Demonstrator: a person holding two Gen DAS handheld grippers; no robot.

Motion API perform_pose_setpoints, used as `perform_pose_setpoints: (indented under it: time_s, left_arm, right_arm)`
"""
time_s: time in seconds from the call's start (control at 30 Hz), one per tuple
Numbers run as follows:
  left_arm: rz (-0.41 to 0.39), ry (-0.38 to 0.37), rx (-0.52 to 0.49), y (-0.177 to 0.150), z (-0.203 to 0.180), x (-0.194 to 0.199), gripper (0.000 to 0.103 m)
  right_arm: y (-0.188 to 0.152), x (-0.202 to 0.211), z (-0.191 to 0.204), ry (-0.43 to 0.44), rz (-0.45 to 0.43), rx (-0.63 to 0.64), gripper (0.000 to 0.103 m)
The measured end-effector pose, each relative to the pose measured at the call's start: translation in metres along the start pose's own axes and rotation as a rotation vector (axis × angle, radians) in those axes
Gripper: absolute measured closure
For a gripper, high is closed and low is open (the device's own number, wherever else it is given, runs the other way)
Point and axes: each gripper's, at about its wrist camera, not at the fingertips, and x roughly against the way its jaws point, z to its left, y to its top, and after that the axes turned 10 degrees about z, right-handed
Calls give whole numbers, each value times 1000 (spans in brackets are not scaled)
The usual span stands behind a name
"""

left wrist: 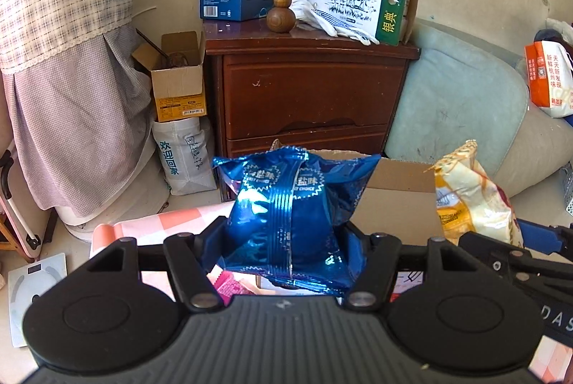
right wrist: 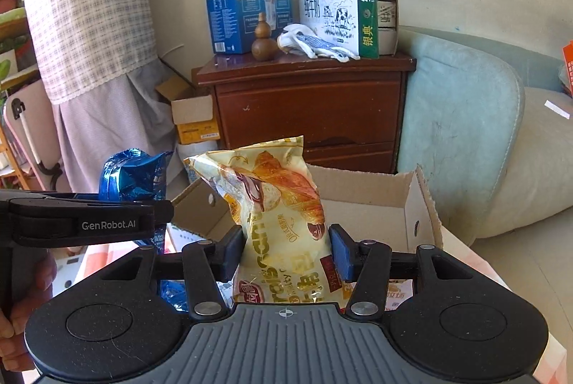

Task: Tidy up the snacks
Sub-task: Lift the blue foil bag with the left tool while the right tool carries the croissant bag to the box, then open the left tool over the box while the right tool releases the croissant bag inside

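Snacks are up in the air, one in each claw. The left gripper (left wrist: 286, 233) squeezes a puffy blue bag (left wrist: 290, 212). The right gripper (right wrist: 286, 251) squeezes a yellow croissant bag (right wrist: 275, 215). Both hang just in front of the open cardboard box (right wrist: 376, 201). The bags are slippery and full of air, so one could slide out or miss the box. Only the right view shows inside the box and a hand (right wrist: 21, 305).

Both wrist cams sit close behind their grippers, angled down, facing the same wooden nightstand (left wrist: 308, 94) and cardboard box (right wrist: 412, 205).
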Motion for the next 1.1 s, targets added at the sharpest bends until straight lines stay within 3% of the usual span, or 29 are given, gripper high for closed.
perform_pose_setpoints:
  time_s: [0.5,0.57,0.6,0.67,0.8,1.1]
  left_arm:
    - [22,-38,68,41,-10,-50,38]
    - [33,-40,80,42,-10,-56,33]
    - [47,-40,88,42,-10,-60,24]
    - [51,-40,91,40,-12,-62,19]
    - [61,-25,34,33,-16,-60,17]
    - [87,1,21,23,4,-47,16]
  right_arm:
    - [23,-54,-18,-105,23,-46,51]
    - [26,-61,-21,-115,18,-71,51]
    - [28,-63,-23,-111,21,-83,48]
    - [28,-65,-26,-88,23,-107,41]
    - [29,-63,-29,-53,47,-101,37]
    - [14,-55,-30,72,156,24,32]
